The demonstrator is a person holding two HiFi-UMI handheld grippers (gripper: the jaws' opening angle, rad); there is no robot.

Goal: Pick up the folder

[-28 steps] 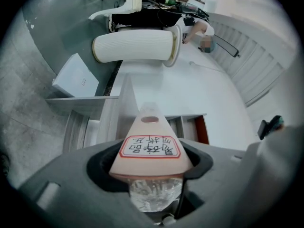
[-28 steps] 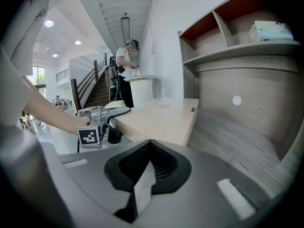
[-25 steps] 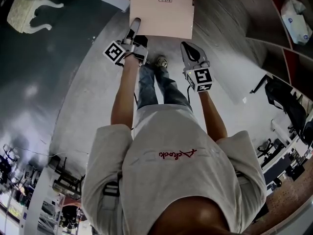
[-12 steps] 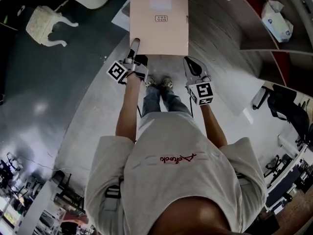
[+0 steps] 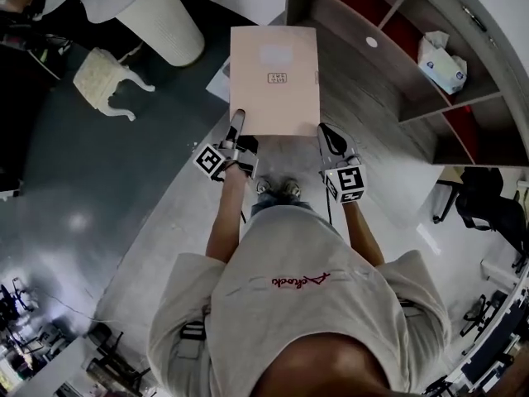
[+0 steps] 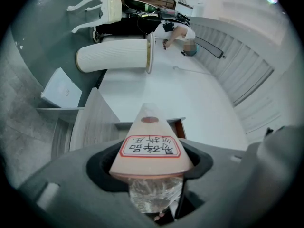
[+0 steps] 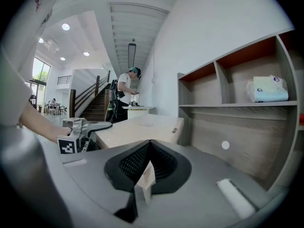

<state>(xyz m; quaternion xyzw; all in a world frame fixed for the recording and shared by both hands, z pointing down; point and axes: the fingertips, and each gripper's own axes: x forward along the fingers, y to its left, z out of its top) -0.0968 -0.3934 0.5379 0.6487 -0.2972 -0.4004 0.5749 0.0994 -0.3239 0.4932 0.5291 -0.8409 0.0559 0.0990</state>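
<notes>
A pale pink folder (image 5: 274, 77) with a small label hangs level in the air in front of the person. My left gripper (image 5: 237, 128) is shut on its near left corner, and my right gripper (image 5: 330, 136) is shut on its near right corner. In the left gripper view the folder (image 6: 149, 144), with its red-framed label, sits wedged between the jaws of the left gripper (image 6: 152, 177). In the right gripper view the folder (image 7: 142, 127) stretches away to the left from the right gripper (image 7: 145, 175), with the left gripper (image 7: 80, 127) at its far side.
A wooden shelf unit (image 5: 388, 64) with a tissue pack (image 5: 438, 60) stands at the right. A white ribbed bin (image 5: 169, 19) and a white stool (image 5: 103, 77) are at the left, and a sheet of paper (image 5: 217, 83) lies below the folder. A black chair (image 5: 483, 205) is far right.
Both grippers have risen with the folder held between them. The floor and the person's feet look farther below, and the shelf has come into view at the right.
</notes>
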